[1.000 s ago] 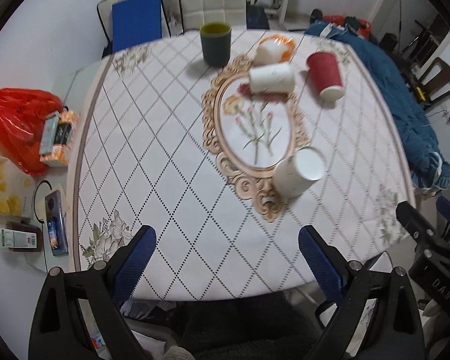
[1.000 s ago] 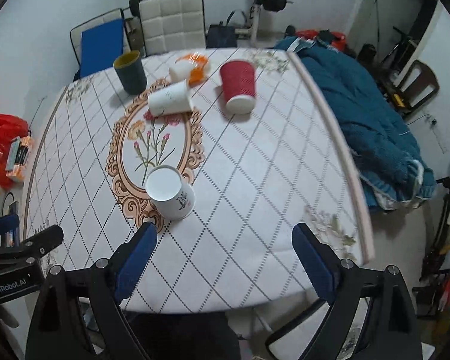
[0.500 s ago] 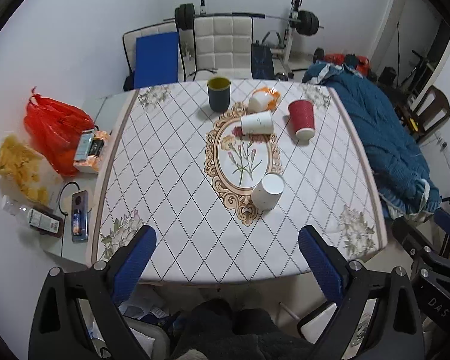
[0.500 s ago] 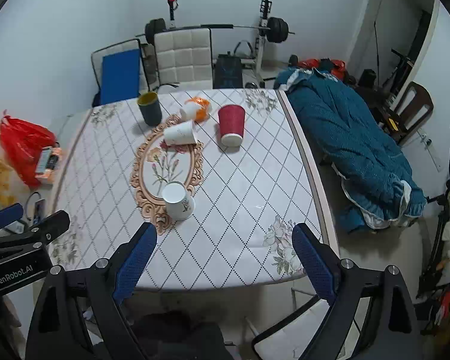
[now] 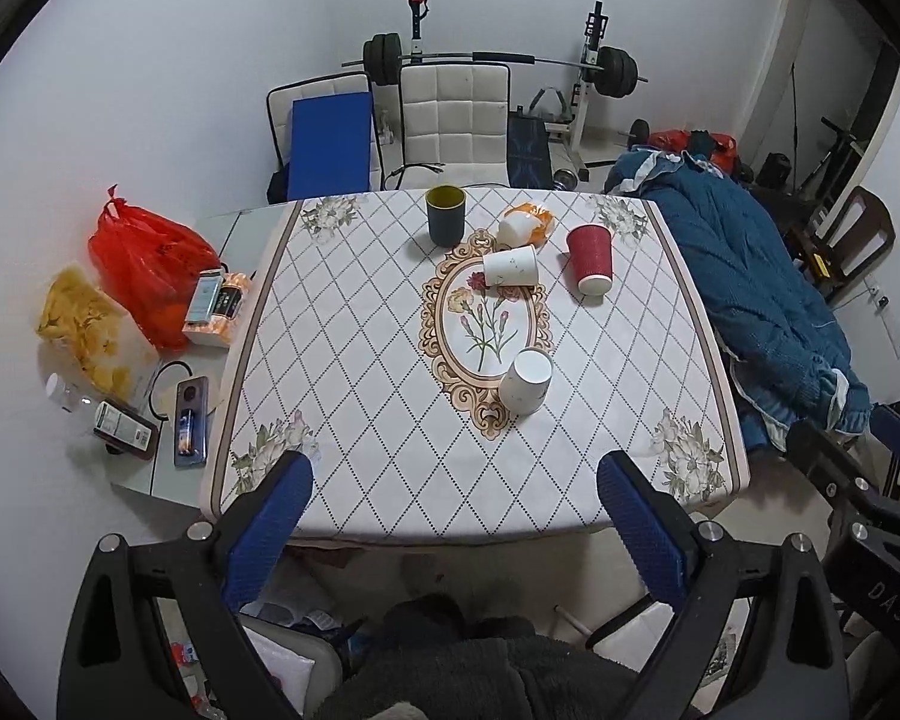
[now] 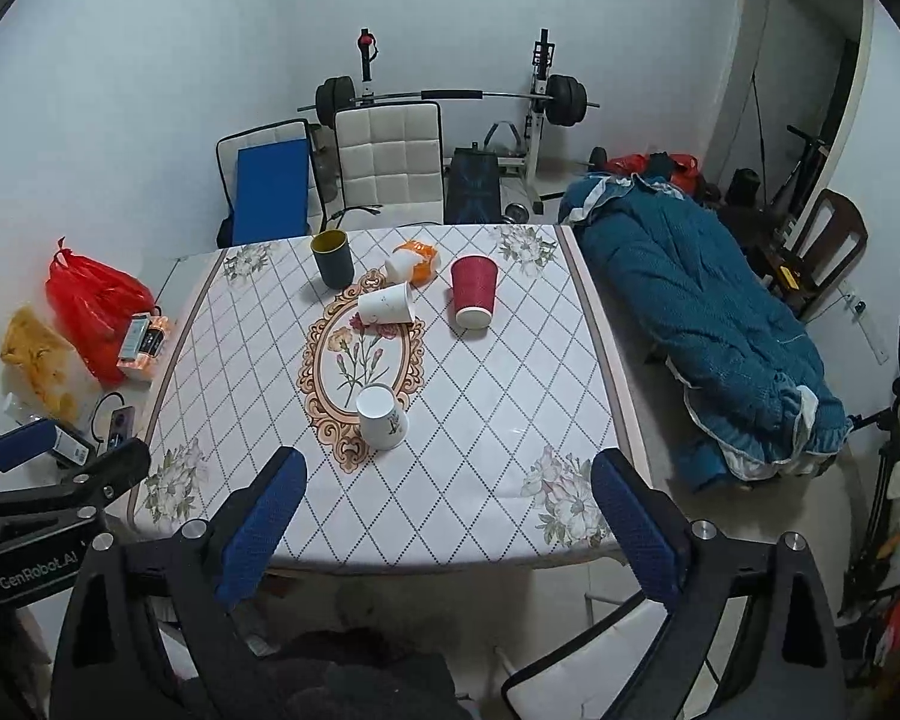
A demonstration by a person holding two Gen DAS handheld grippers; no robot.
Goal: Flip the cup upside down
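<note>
Several cups stand on the patterned table (image 5: 360,360). A white paper cup (image 5: 527,381) (image 6: 381,418) sits upside down near the front of the oval motif. A second white cup (image 5: 510,267) (image 6: 385,306) lies on its side. A red cup (image 5: 591,258) (image 6: 474,291) stands upside down. A dark cup (image 5: 445,215) (image 6: 332,258) stands upright at the back. An orange and white cup (image 5: 525,224) (image 6: 413,261) lies on its side. My left gripper (image 5: 453,504) and right gripper (image 6: 444,498) are open and empty, held back above the table's front edge.
A blue quilt (image 6: 708,324) lies right of the table. A red bag (image 5: 141,264), phone (image 5: 191,411) and small boxes lie on a low surface to the left. Chairs (image 5: 453,114) and a barbell rack (image 6: 450,96) stand behind the table.
Both grippers have pulled back and up from the table, so the whole table and room now show. The cups have not moved. Both stay open.
</note>
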